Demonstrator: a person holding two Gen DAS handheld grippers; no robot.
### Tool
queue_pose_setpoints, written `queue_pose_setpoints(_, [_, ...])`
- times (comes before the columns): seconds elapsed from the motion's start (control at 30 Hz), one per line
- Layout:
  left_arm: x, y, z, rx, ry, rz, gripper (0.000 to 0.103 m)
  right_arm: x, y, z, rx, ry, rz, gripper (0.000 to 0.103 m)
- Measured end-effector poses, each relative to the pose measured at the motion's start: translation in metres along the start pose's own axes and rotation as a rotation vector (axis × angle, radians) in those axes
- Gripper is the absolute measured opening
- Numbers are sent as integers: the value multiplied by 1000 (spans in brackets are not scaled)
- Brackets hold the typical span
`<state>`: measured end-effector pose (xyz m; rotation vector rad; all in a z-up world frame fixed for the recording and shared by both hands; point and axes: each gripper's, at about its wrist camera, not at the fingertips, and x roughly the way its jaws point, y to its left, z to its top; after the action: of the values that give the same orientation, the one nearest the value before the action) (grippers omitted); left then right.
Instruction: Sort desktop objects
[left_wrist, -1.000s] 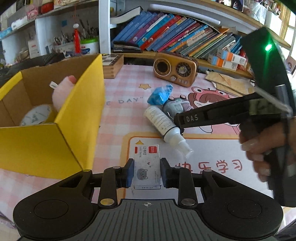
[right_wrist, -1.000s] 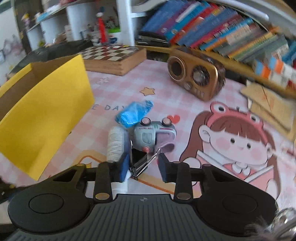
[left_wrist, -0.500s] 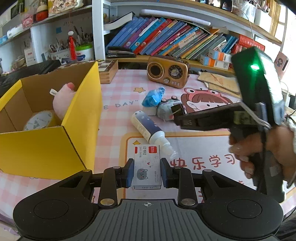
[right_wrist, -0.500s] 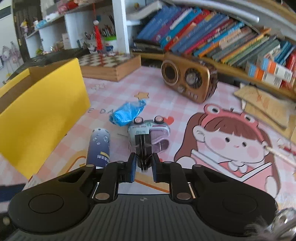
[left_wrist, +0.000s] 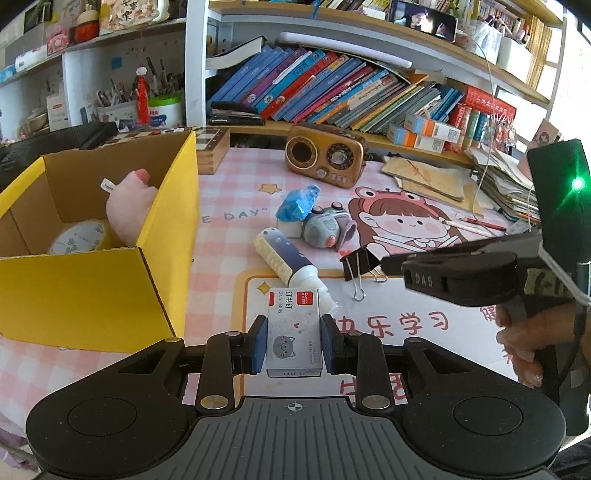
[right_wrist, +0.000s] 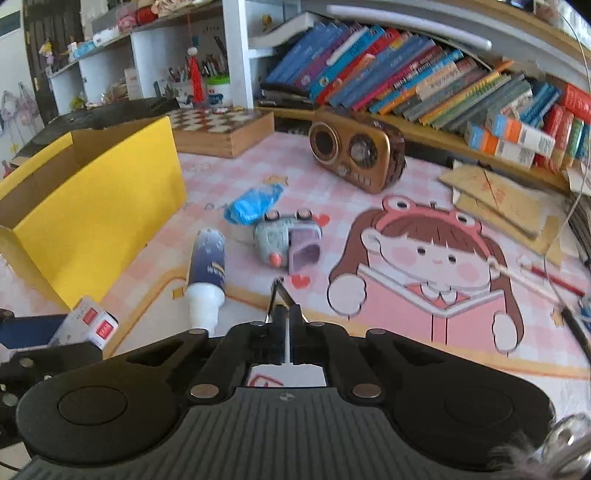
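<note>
My left gripper (left_wrist: 293, 343) is shut on a white staple box (left_wrist: 293, 325) with a red label and a cat drawing, held just above the desk mat. The staple box (right_wrist: 90, 323) also shows at the lower left of the right wrist view. My right gripper (right_wrist: 285, 325) is shut on a black binder clip (right_wrist: 282, 314), whose wire handles stick out forward. In the left wrist view the binder clip (left_wrist: 356, 264) hangs from the right gripper (left_wrist: 388, 263) above the mat, right of the bottle. An open yellow cardboard box (left_wrist: 92, 291) stands to the left.
A pink plush (left_wrist: 129, 206) and a tape roll (left_wrist: 79, 236) lie in the box. On the mat lie a white bottle (left_wrist: 280, 256), a grey toy car (left_wrist: 325, 227) and a blue wrapper (left_wrist: 297, 203). A brown radio (left_wrist: 325, 157), a chessboard box (right_wrist: 221, 129) and book shelves stand behind.
My right gripper shut on the binder clip beside the toy car and drew it back, away from the car. The left gripper kept its hold on the staple box.
</note>
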<state>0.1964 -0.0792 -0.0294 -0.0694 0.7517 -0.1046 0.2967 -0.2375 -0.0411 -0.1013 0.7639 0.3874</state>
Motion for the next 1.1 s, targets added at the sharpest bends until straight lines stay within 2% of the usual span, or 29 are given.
queue_pose_setpoints(0.1, [-2, 1, 0, 2, -4, 3, 28, 4, 0, -2, -15, 2, -9, 21])
queue_pose_setpoints(0.17, [-2, 2, -1, -1, -2, 9, 28, 8, 3, -1, -48, 1, -19, 36])
queue_pose_setpoints(0.23, [-3, 4, -2, -7, 2, 18, 28, 14, 5, 1, -81, -1, -17, 41])
queue_pose_setpoints(0.47, [-4, 10, -3, -24, 16, 46, 28, 43, 7, 4, -126, 46, -5, 37])
queue_pose_setpoints(0.57, [-5, 12, -4, -29, 21, 50, 28, 46, 6, 4, -138, 54, 9, 28])
queue_pose_setpoints(0.77, [-7, 13, -5, -31, 14, 36, 28, 28, 6, 5, -137, 7, 20, 19])
queue_pose_setpoints(1.1, [-15, 7, -6, -3, -15, -30, 28, -17, 16, -5, -91, -47, -9, 17])
